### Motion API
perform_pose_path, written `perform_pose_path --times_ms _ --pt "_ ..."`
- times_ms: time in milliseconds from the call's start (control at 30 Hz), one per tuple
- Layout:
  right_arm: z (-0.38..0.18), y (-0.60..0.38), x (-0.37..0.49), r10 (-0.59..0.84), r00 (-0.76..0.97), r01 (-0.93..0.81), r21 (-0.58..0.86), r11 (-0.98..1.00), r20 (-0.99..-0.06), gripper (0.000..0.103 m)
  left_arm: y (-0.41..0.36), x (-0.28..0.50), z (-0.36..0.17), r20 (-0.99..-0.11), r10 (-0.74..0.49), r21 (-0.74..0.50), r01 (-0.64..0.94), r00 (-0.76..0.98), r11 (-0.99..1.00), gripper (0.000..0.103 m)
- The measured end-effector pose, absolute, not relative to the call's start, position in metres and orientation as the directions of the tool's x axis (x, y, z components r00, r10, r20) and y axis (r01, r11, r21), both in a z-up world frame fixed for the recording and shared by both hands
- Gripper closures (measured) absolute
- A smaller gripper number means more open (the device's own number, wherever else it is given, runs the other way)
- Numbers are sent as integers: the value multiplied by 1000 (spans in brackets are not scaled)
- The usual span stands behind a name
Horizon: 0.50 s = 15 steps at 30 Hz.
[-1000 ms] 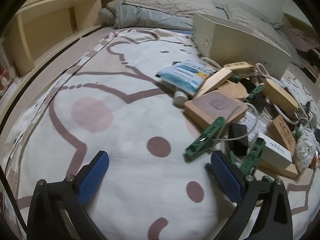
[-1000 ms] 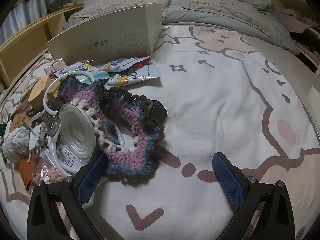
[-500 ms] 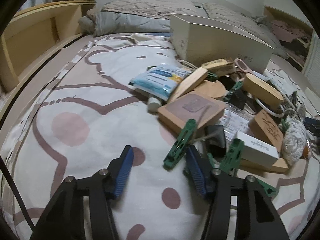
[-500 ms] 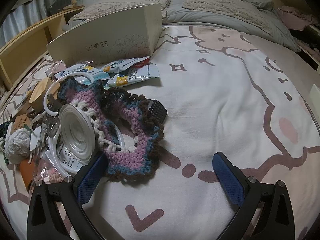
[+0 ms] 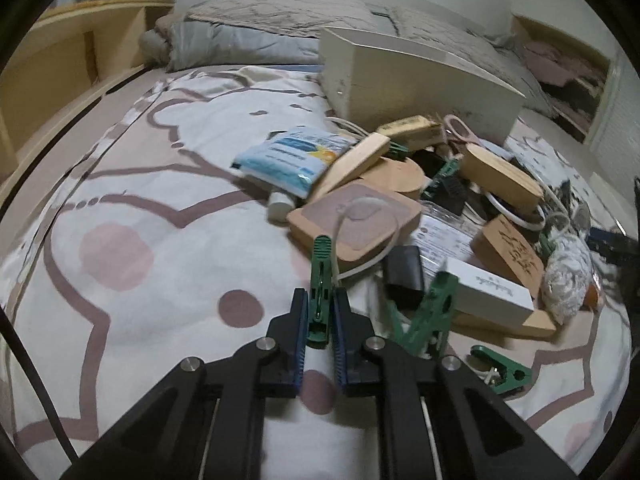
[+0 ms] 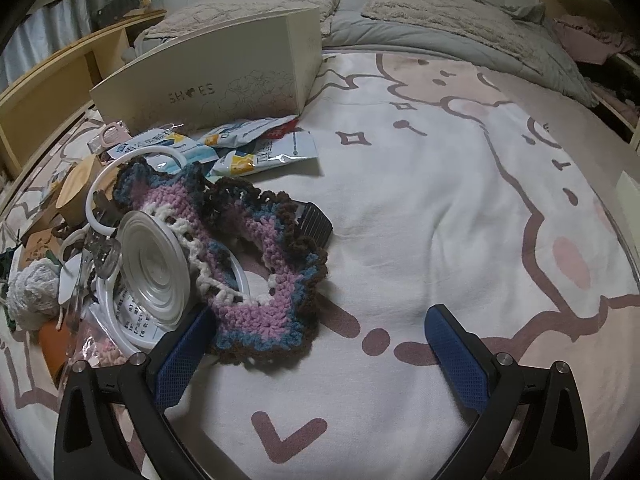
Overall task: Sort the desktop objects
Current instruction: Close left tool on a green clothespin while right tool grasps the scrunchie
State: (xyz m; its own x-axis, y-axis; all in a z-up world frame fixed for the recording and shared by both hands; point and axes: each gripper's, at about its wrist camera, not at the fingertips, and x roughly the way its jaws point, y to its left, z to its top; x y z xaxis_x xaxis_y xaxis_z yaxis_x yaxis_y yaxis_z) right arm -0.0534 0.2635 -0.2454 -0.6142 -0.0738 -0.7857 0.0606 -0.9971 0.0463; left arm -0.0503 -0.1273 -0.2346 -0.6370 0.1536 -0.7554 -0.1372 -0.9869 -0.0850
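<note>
Since the earlier frame, left gripper (image 5: pixel 321 334) has closed on a green plastic clothespin (image 5: pixel 320 288), ribbed at its tip; right gripper (image 6: pixel 318 354) stays wide open, empty.

Green plastic clip (image 5: pixel 321 280), ribbed, semi-gloss. Wooden blocks (image 5: pixel 502 178) matt, smooth. Crochet piece (image 6: pixel 256 256) at 10 o'clock: rough yarn. Clear plastic lid (image 6: pixel 156 264) glossy. Bedsheet (image 6: pixel 440 208) soft matt cloth.
</note>
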Motion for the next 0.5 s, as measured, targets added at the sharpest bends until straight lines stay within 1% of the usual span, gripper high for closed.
perform_pose_path --times_ms 33,67,100,133,167,200,267,333,367,400,500 --pt "-244 262 -52 -82 -622 73 46 -996 -779 17 -130 -50 -234 -754 153 -92 -128 -638 -987 90" --pt "-242 260 -51 -83 -630 81 41 -996 -772 21 -132 -50 -234 -753 151 -98 -118 -641 -988 90" --pt "-240 259 -50 -86 -636 88 39 -995 -767 32 -135 -49 -234 -750 138 -98 -98 -647 -990 90" --pt "-239 258 -50 -93 -640 96 40 -995 -763 44 -139 -49 -233 -748 131 -102 -82 -650 -991 90" --pt "-238 257 -50 -101 -643 106 43 -993 -759 50 -142 -48 -233 -747 127 -107 -70 -653 -992 90" --pt "-237 256 -50 -105 -646 112 43 -993 -756 60 -146 -47 -232 -744 117 -115 -47 -657 -992 90" --pt "-235 256 -48 -108 -656 113 43 -993 -747 67 -153 -46 -232 -742 101 -124 -12 -662 -992 90" --pt "-234 260 -48 -111 -662 103 57 -993 -741 77 -157 -46 -233 -742 90 -127 6 -664 -992 90" --pt "-233 263 -47 -111 -667 91 68 -994 -736 80 -158 -46 -233 -742 88 -128 12 -665 -992 90" --pt "-231 267 -46 -108 -674 78 75 -994 -731 86 -157 -46 -233 -742 85 -126 13 -665 -992 90" --pt "-227 279 -44 -71 -690 14 84 -996 -721 89 -156 -46 -234 -745 75 -109 10 -662 -994 90"
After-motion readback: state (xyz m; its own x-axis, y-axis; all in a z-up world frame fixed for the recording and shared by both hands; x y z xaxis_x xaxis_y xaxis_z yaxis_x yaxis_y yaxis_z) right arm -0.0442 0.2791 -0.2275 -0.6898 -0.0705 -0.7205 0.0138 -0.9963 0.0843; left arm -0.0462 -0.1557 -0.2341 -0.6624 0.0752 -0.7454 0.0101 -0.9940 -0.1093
